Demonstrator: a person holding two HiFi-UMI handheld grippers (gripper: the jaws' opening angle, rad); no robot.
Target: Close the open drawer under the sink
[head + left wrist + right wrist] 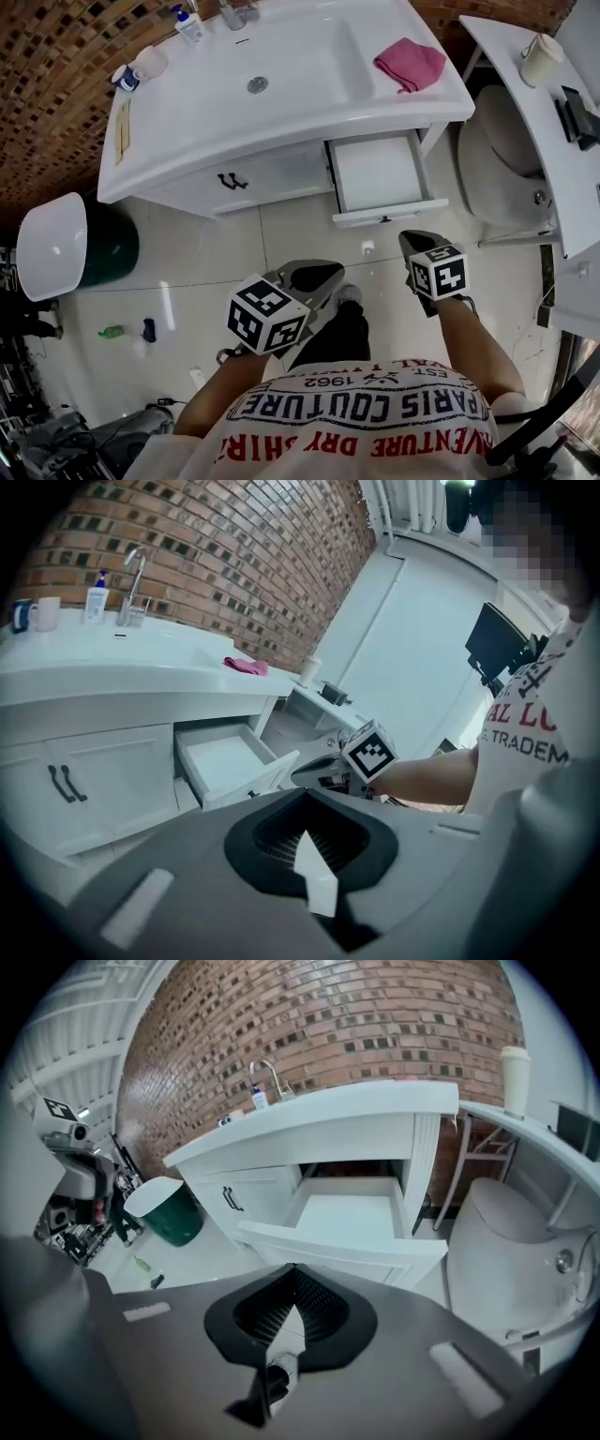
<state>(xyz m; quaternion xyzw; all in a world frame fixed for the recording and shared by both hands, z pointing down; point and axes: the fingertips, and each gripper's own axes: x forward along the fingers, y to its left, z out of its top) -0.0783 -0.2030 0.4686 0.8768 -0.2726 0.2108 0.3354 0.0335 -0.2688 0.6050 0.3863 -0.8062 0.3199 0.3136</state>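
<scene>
right hand-held gripper (pixel 418 241), jaws together, near open drawer (pixel 380 174)

Brown mosaic-brick wall (pixel 56 103) at the back. Near it, a white pump bottle with a blue cap (pixel 188 25) and a white ceramic mug (pixel 150 62), well apart from a crumpled pink cloth (pixel 410 64). At left, a dark green bin with a white lid (pixel 108 248). At right, a white toilet (pixel 502 159) beside a white shelf (pixel 520 103) bearing a cream cup (pixel 542 59).

Drawer (pixel 377 174) stands out under right end of sink (pixel 309 117); cupboard doors (pixel 234 180) to its left, bin (pixel 105 249) further left, toilet (pixel 502 159) to right; cloth (pixel 410 64) on sink above drawer
</scene>
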